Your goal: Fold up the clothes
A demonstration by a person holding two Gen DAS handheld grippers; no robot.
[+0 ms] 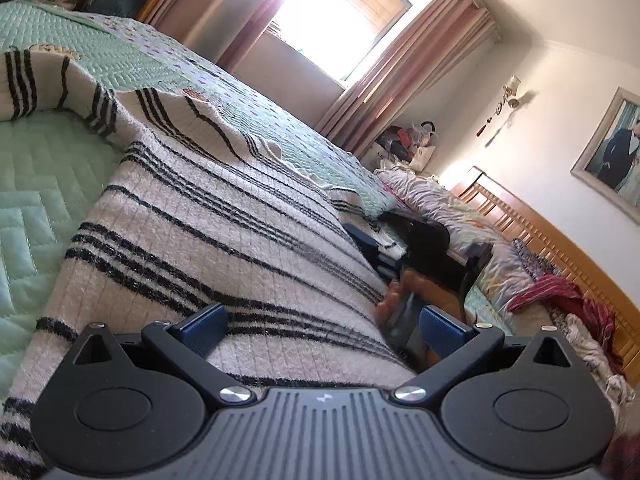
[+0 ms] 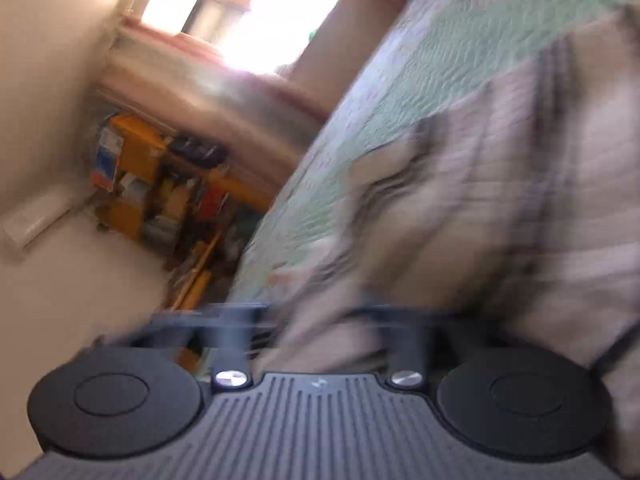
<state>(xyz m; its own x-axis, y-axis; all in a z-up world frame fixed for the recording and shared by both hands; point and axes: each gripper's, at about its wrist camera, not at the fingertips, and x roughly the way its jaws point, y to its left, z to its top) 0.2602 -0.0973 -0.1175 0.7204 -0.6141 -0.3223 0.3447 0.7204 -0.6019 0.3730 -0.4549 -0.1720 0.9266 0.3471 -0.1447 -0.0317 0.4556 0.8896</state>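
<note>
A white knitted sweater with black stripes point(image 1: 240, 220) lies spread on the green quilted bed point(image 1: 40, 200), one sleeve point(image 1: 40, 80) curling off at the far left. My left gripper point(image 1: 324, 330) hovers low over the sweater's near part, open wide, with nothing between its blue pads point(image 1: 204, 330). At the sweater's right edge a person's hand point(image 1: 394, 300) grips a dark tool. The right wrist view is badly blurred. There my right gripper point(image 2: 316, 320) has narrow jaws, with sweater fabric point(image 2: 500, 200) filling the gap and rising in a bunch above it.
Crumpled bedding point(image 1: 440, 200) and a heap of red clothes point(image 1: 560, 296) lie against the wooden headboard point(image 1: 568, 248). A curtained window point(image 1: 340, 12) is behind the bed. A cluttered orange shelf point(image 2: 160, 180) stands beside the bed point(image 2: 460, 60).
</note>
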